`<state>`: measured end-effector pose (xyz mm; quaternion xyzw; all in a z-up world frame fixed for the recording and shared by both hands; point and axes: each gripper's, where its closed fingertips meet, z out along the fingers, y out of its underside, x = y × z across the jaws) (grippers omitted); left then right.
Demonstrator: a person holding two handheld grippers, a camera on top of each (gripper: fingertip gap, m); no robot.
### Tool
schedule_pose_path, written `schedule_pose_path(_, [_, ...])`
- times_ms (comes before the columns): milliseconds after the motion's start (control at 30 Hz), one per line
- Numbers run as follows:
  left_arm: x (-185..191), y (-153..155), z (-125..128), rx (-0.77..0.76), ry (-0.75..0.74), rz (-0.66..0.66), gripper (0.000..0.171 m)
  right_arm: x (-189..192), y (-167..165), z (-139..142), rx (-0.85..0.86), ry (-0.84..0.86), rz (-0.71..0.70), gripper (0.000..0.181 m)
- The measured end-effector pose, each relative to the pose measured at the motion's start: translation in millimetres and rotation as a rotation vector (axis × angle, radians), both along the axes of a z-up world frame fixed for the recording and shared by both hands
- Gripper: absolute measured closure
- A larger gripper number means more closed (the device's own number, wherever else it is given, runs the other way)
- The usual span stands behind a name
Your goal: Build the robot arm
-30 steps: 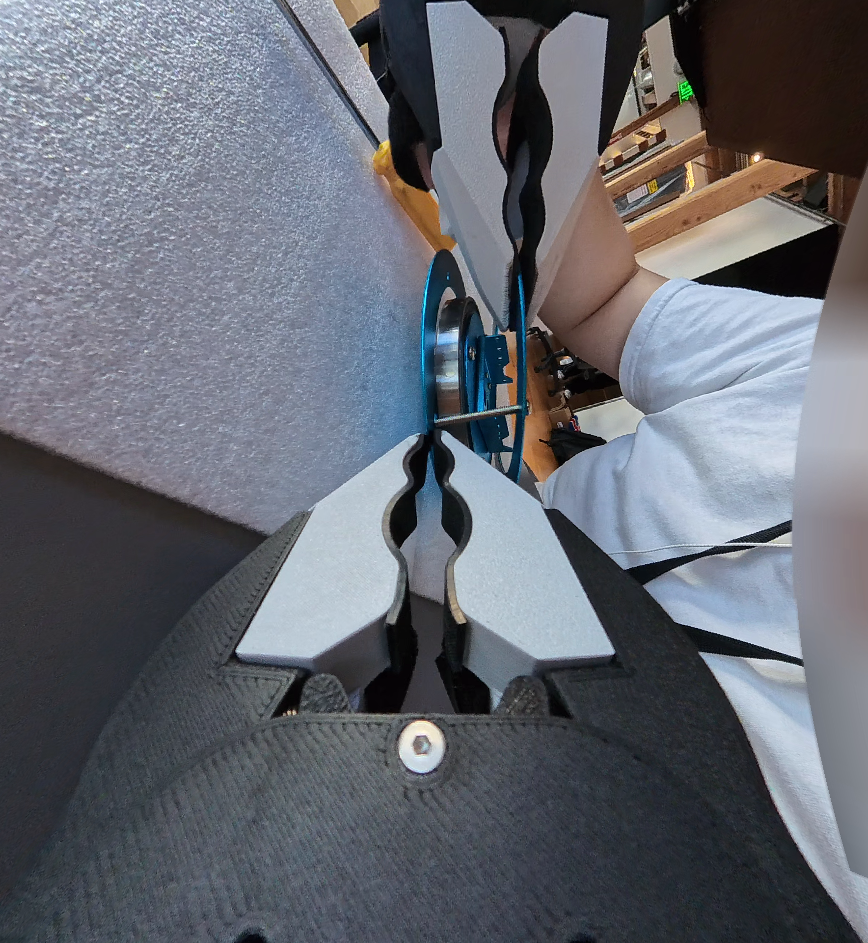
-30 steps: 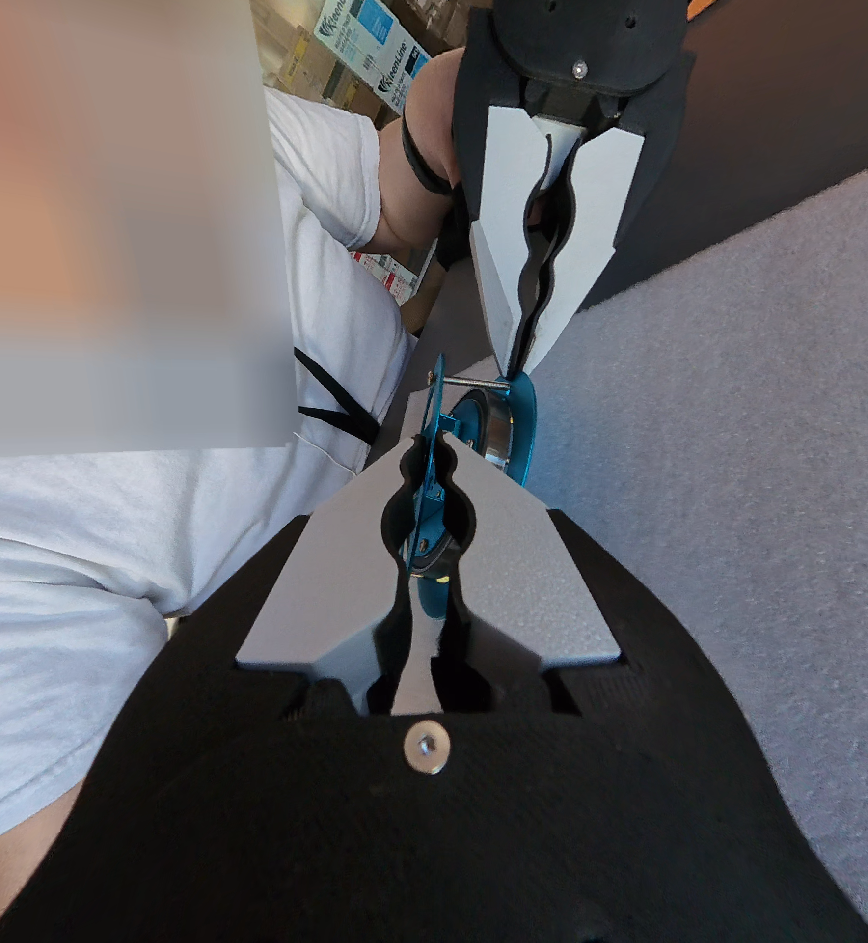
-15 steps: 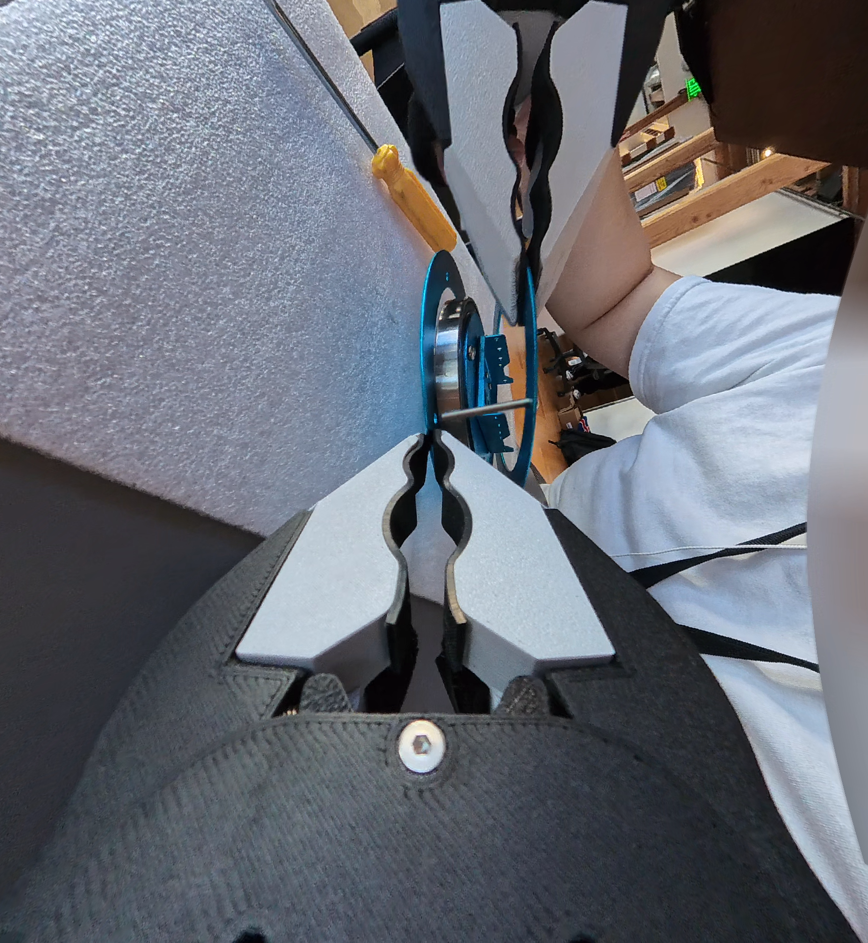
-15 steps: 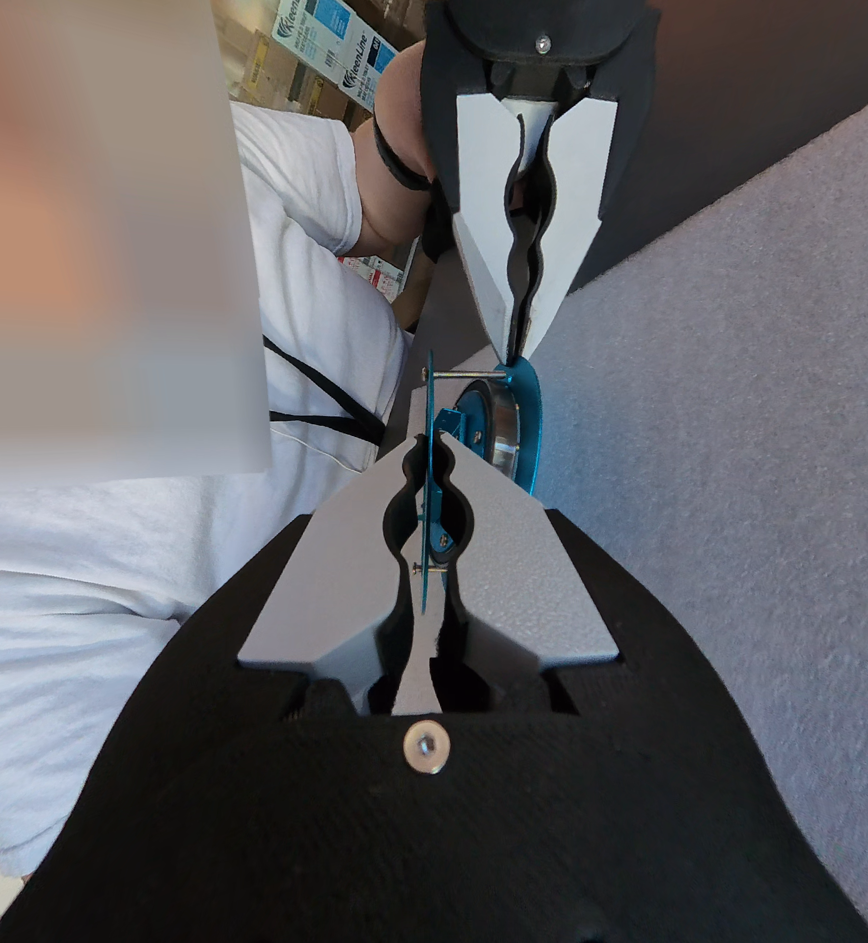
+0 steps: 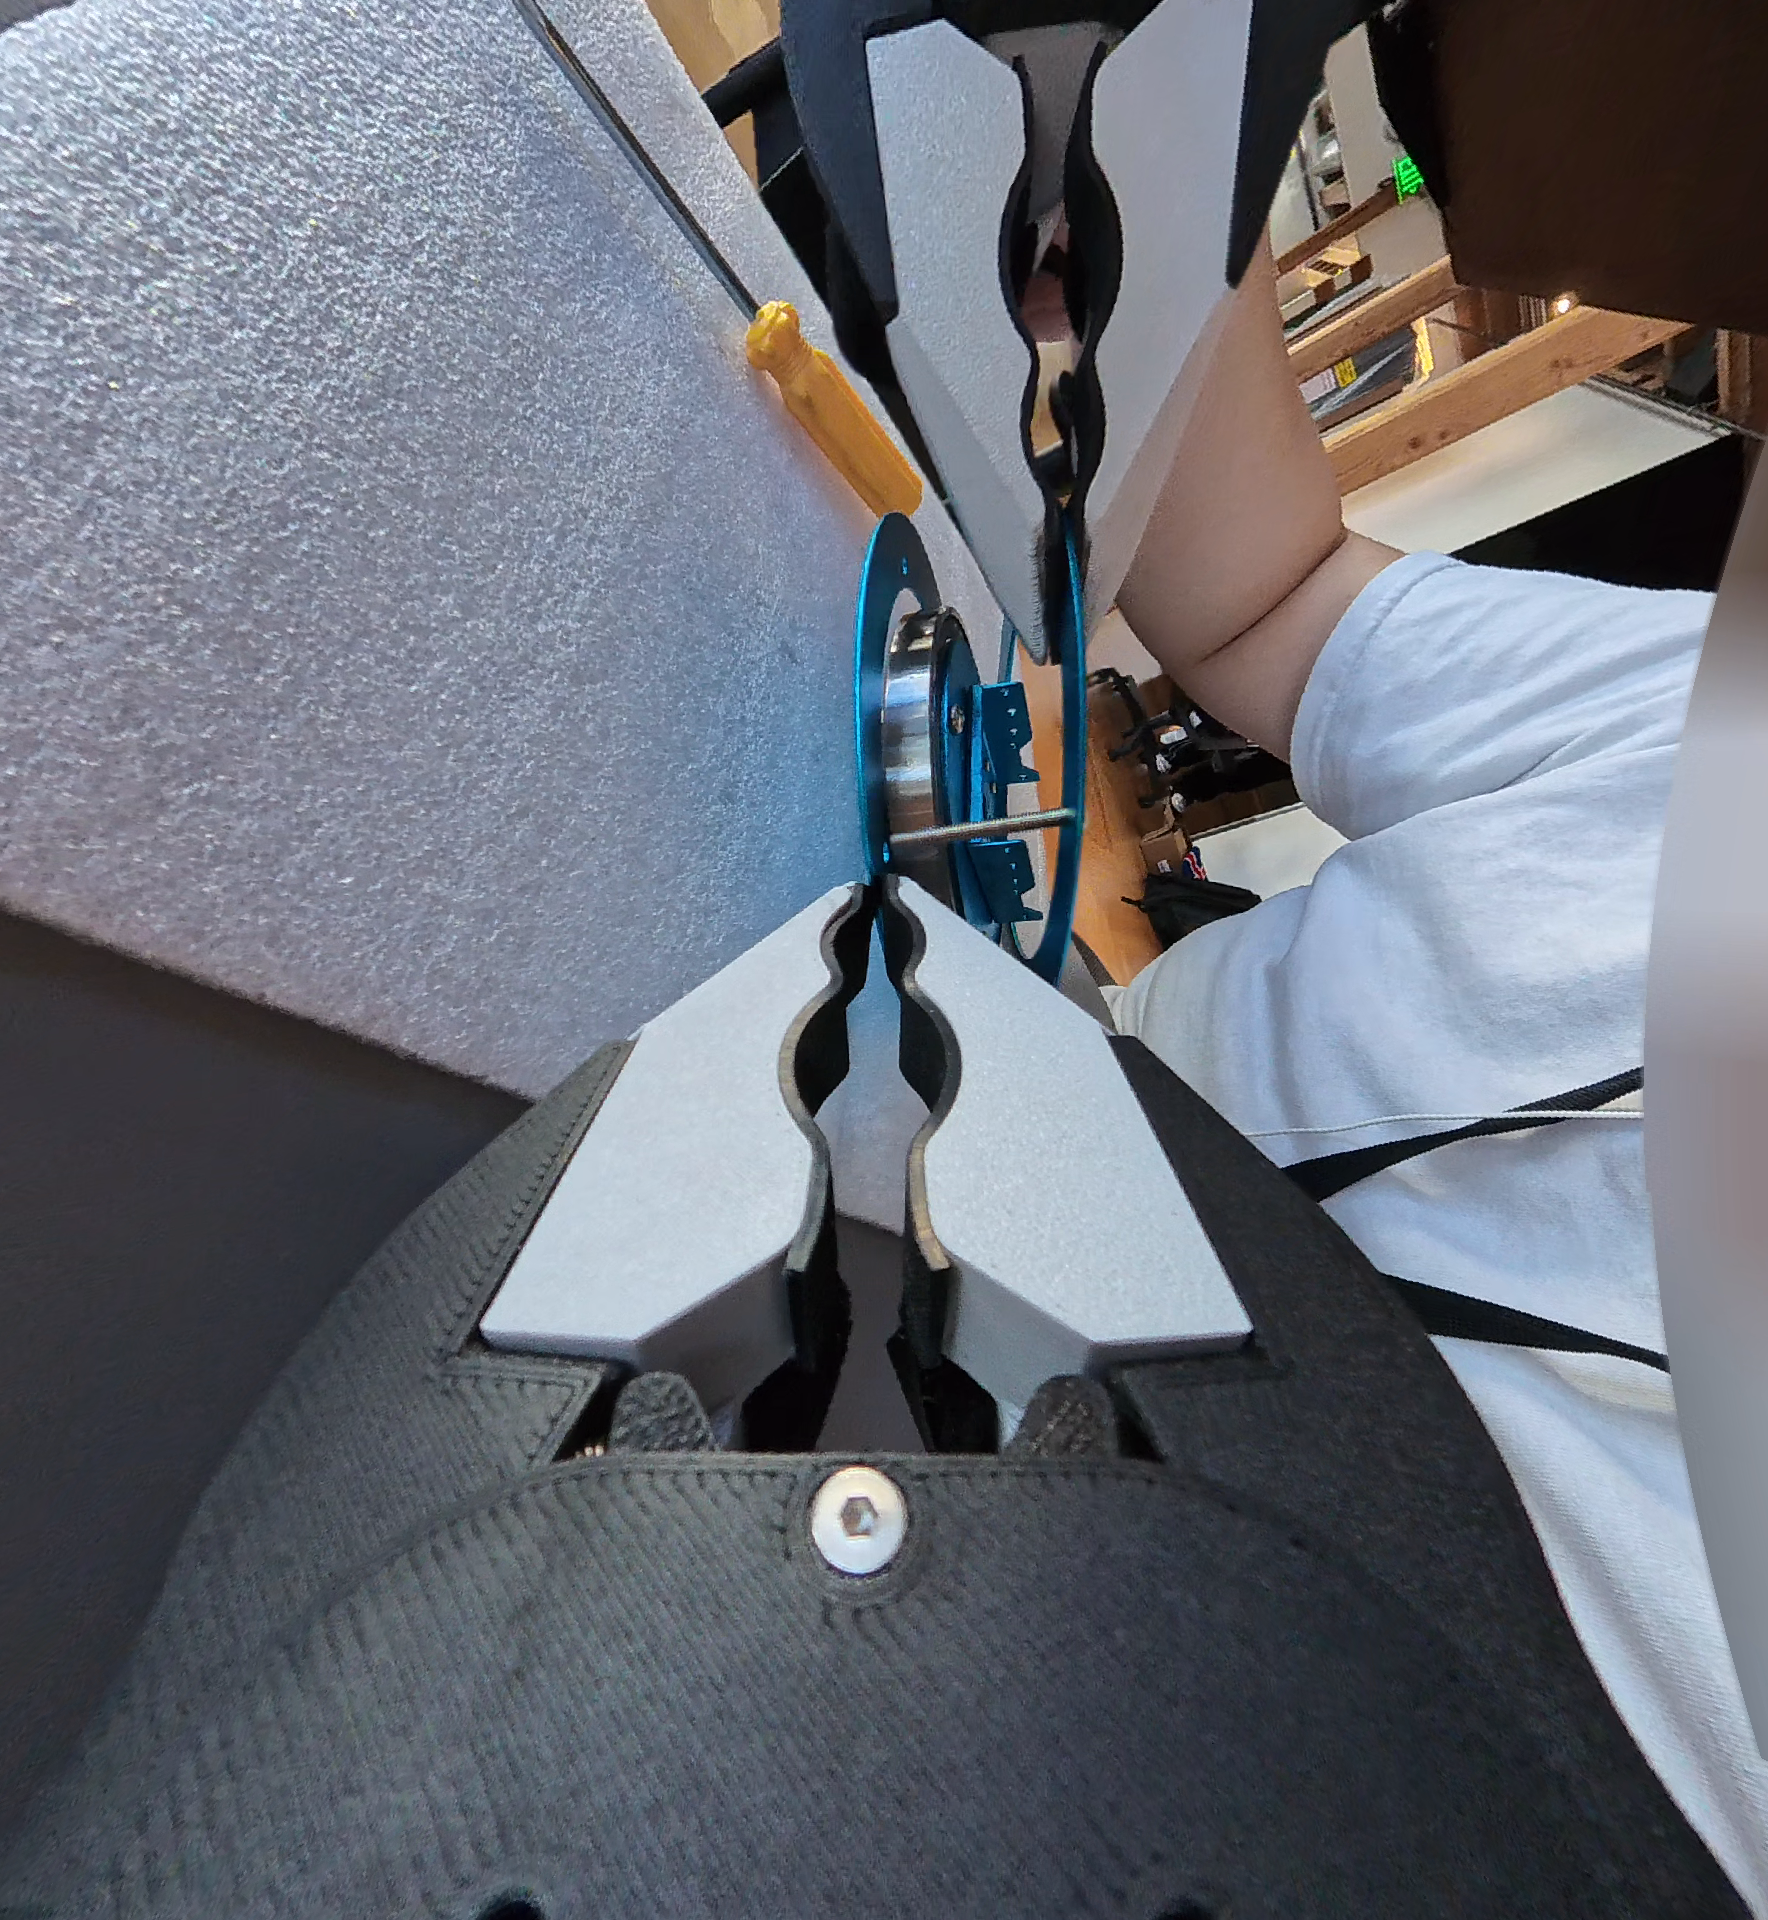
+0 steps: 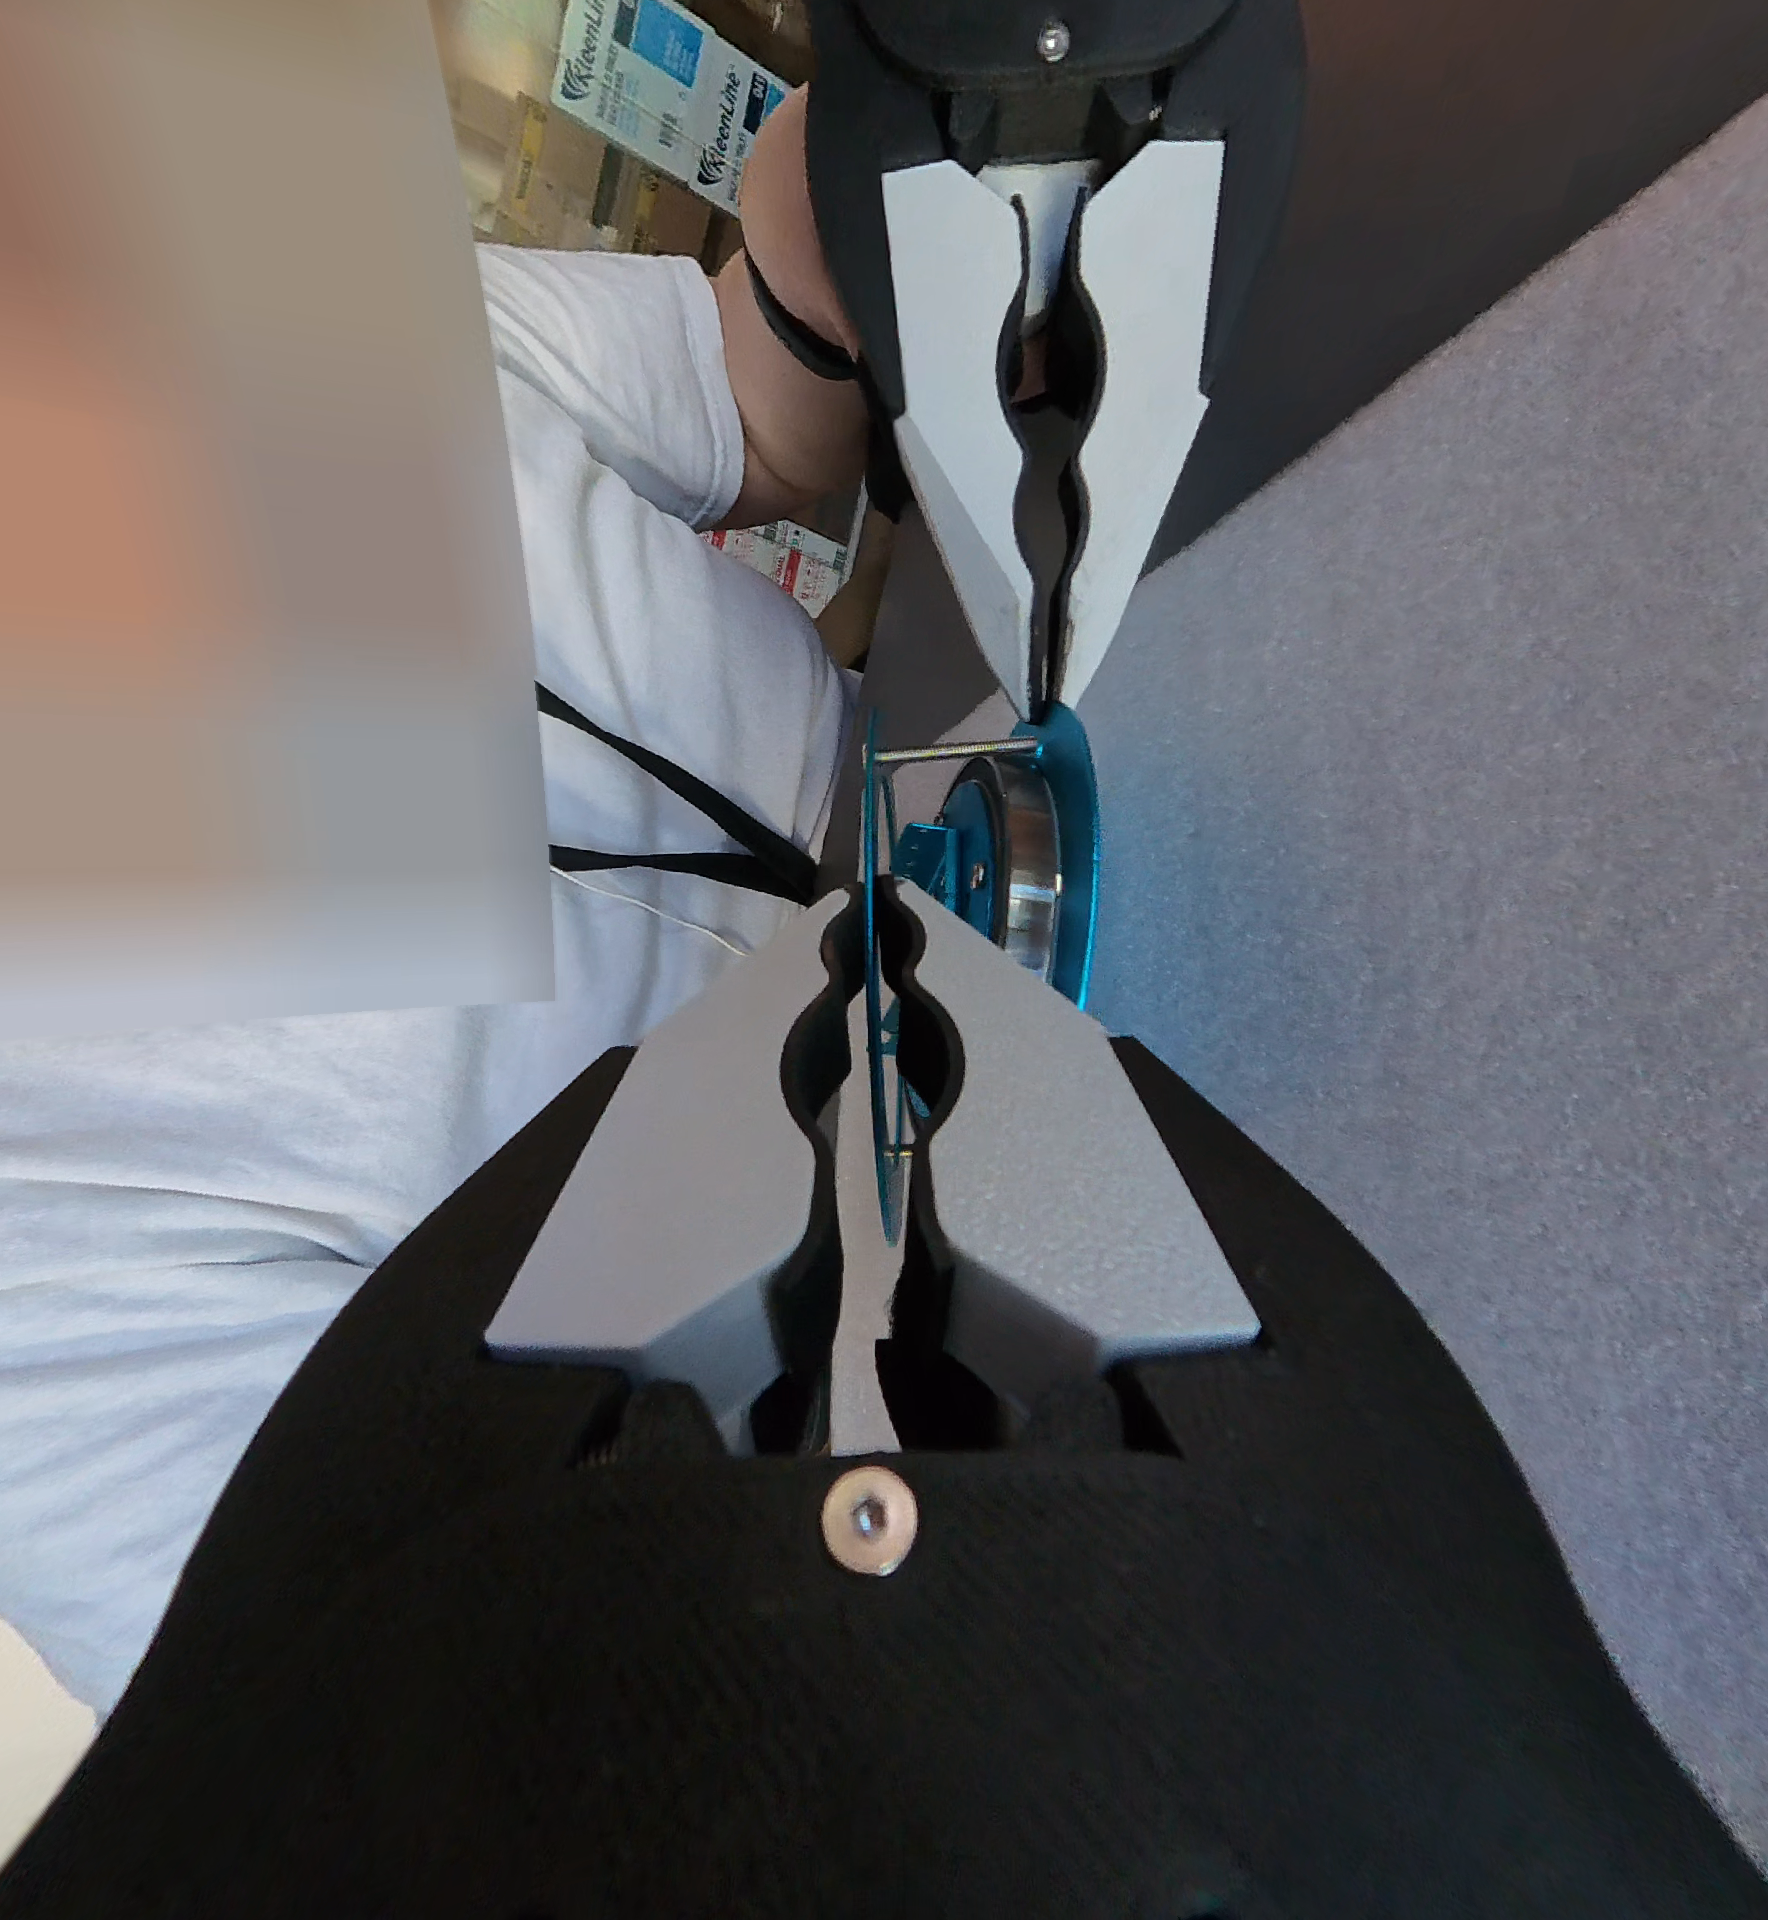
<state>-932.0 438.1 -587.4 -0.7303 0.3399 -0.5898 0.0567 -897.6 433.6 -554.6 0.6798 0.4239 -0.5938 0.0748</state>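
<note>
The blue metal two-disc assembly with steel bearing (image 5: pixel 927 727) is held near the grey foam mat (image 5: pixel 340 520), gripped at 6 o'clock by the clenched left gripper (image 5: pixel 878 891) and at 12 o'clock by the clenched right gripper (image 5: pixel 1051 623).

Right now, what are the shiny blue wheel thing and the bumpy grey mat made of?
The blue wheel assembly looks like metal with a glossy blue coating: thin, stiff discs, a silver hub and a steel rod. The grey mat looks like soft foam: its surface is pebbly and matte.
</note>
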Motion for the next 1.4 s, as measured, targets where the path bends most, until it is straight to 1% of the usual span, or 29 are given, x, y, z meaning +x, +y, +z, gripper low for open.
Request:
schedule_pose_path(233, [0.0,0.0,-0.3,0.012,0.005,0.0,0.171,1.4,1.0,-4.6,-0.034,-0.033,0.002,0.181])
schedule_pose_path(433, [-0.6,0.7,-2.9,0.015,0.017,0.002,0.171,5.1,-1.9,-9.0,-0.004,-0.058,0.024,0.181])
schedule_pose_path(533, [-0.6,0.8,-3.5,0.019,0.021,0.002,0.171,4.1,-4.2,-12.8,0.026,-0.061,0.036,0.171])
schedule_pose_path(667, [-0.4,1.1,-4.1,0.017,0.023,0.004,0.171,2.2,-2.8,-13.6,0.115,-0.037,0.041,0.17])
schedule_pose_path(800, [-0.5,1.1,-4.7,0.006,0.024,0.007,0.171,1.4,3.5,-13.0,0.198,-0.026,0.015,0.169])
schedule_pose_path(900, [-0.8,1.4,-6.4,0.005,0.033,0.011,0.171,2.2,10.2,-9.5,0.276,-0.014,-0.024,0.164])
schedule_pose_path(967, [-1.0,1.4,-6.9,-0.003,0.032,0.013,0.171,1.3,17.8,-4.5,0.349,0.007,-0.08,0.161])
schedule_pose_path(1067, [-1.1,1.5,-7.6,-0.02,0.031,0.018,0.171,3.1,33.5,-7.7,0.542,-0.049,-0.191,0.145])
schedule_pose_path(1100, [-1.1,1.5,-7.7,-0.024,0.031,0.019,0.171,5.0,38.7,-10.3,0.617,-0.089,-0.237,0.136])
schedule_pose_path(1133, [-1.1,1.4,-7.6,-0.025,0.029,0.02,0.171,8.0,42.9,-12.8,0.681,-0.143,-0.284,0.124])
schedule_pose_path(1167, [-1.2,1.5,-7.6,-0.025,0.029,0.022,0.171,10.5,42.8,-13.0,0.728,-0.179,-0.321,0.115])
schedule_pose_path(1233, [-1.3,1.4,-7.6,-0.025,0.028,0.024,0.171,11.4,36.5,-10.3,0.78,-0.197,-0.397,0.095])
schedule_pose_path(1267, [-1.4,1.5,-7.6,-0.026,0.027,0.024,0.171,13.4,30.9,-12.1,0.789,-0.221,-0.418,0.09])
schedule_pose_path(1367, [-1.7,1.4,-7.9,-0.032,0.026,0.025,0.171,21.2,13.1,-24.2,0.873,-0.307,-0.413,0.092])
schedule_pose_path(1400, [-1.8,1.4,-7.9,-0.032,0.026,0.025,0.171,21.1,9.2,-26.8,0.907,-0.309,-0.414,0.092])
